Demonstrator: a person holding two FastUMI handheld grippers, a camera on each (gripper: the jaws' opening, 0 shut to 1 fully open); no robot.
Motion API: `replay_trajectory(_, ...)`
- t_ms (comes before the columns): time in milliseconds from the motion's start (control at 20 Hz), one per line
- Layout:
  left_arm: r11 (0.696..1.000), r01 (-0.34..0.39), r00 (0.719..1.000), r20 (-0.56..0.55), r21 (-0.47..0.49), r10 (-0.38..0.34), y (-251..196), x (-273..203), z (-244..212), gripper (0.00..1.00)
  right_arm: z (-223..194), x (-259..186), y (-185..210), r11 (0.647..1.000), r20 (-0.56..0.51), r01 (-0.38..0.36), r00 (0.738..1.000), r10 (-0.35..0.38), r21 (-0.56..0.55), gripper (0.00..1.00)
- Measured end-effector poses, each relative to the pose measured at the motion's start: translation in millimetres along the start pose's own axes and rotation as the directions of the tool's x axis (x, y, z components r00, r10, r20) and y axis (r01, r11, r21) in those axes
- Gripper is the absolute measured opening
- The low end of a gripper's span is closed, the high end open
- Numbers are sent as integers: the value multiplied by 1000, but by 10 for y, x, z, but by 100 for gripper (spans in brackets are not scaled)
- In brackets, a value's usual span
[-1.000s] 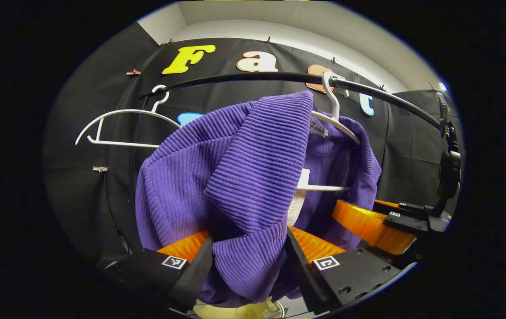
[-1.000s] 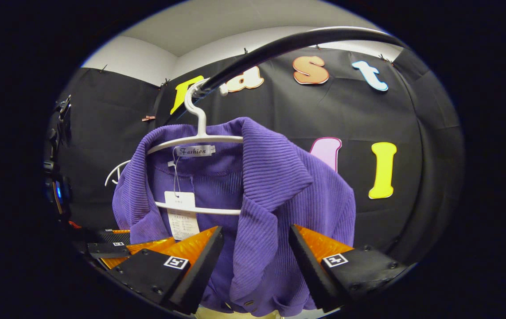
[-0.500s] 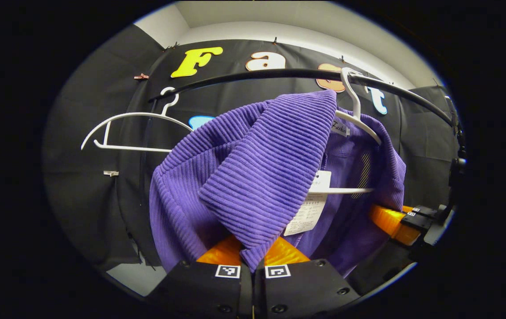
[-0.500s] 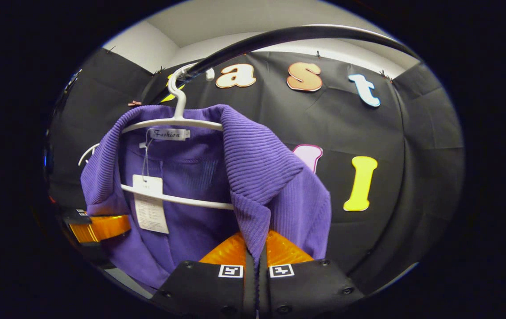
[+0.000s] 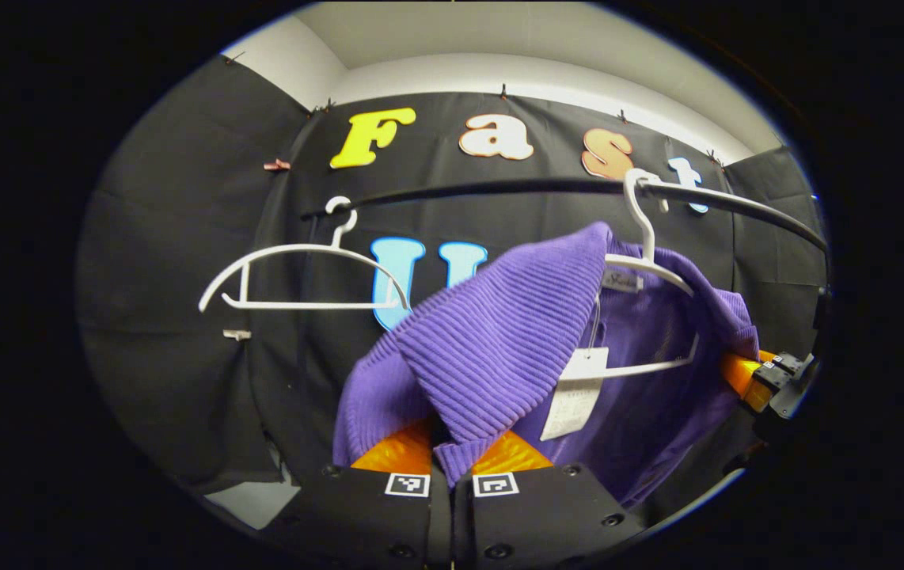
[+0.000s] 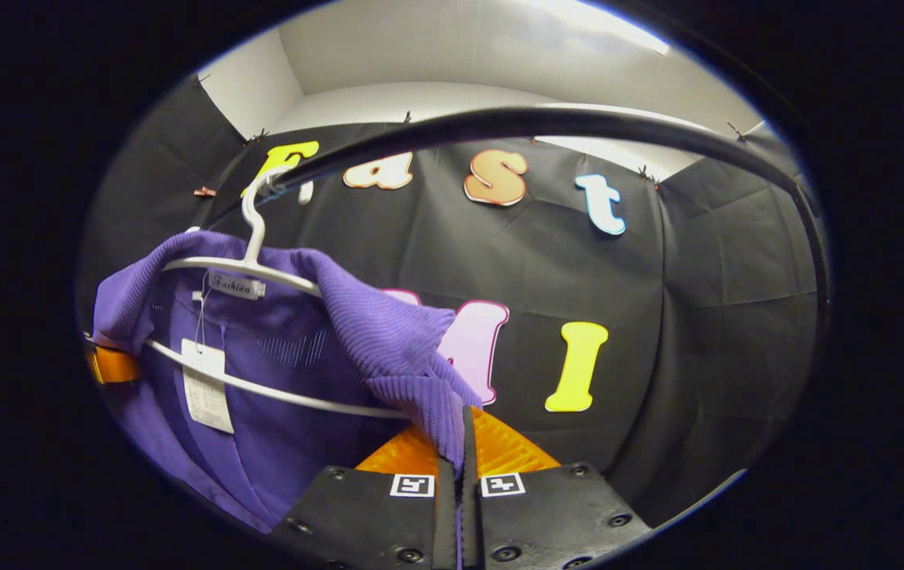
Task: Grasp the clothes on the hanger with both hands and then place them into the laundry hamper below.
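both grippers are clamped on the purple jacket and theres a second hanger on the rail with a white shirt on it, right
Not quite: the second hanger on the rail is bare, with no shirt on it, as the left gripper view shows. The rest holds: the left gripper and the right gripper are each shut on a fold of the purple jacket, which hangs on its own white hanger.

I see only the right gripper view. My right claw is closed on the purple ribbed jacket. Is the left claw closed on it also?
Observer: Yes. In the left gripper view, the left claw is shut on a fold of the purple ribbed jacket.
Operator: Does anything else hang on the rail?
Observer: An empty white plastic hanger hangs on the black rail, apart from the jacket's own white hanger.
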State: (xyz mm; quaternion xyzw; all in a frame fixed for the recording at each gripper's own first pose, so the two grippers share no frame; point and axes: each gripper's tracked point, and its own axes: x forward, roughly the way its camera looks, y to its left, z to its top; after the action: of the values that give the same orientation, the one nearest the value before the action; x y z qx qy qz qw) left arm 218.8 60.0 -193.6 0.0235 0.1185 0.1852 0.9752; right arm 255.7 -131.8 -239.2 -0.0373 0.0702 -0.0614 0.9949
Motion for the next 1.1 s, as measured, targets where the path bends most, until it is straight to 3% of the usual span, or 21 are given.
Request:
replay_trajectory(100, 999, -38, 998, 42, 39, 36, 124, -69, 161, 6, 90, 15, -57, 1000, 24, 14, 1000, -14, -18, 2)
replay_trajectory(150, 997, -56, 997, 63, 55, 52, 182, -100, 226, 6, 153, 26, -79, 1000, 37, 19, 999, -19, -7, 6)
replay_trajectory(500, 985, -122, 986, 128, 124, 106, 475, -77, 489, 6, 437, 199, -243, 997, 128, 75, 989, -74, -6, 6)
replay_trajectory(800, 974, -160, 983, 117, 162, 142, 768, 279, 517, 6, 513, 432, -165, 997, 167, 73, 983, -72, 3, 7)
replay_trajectory(1100, 986, -133, 991, 30, 100, 130, 853, 659, 268, 6, 436, 588, -137, 997, 167, 75, 983, -72, -13, 6)
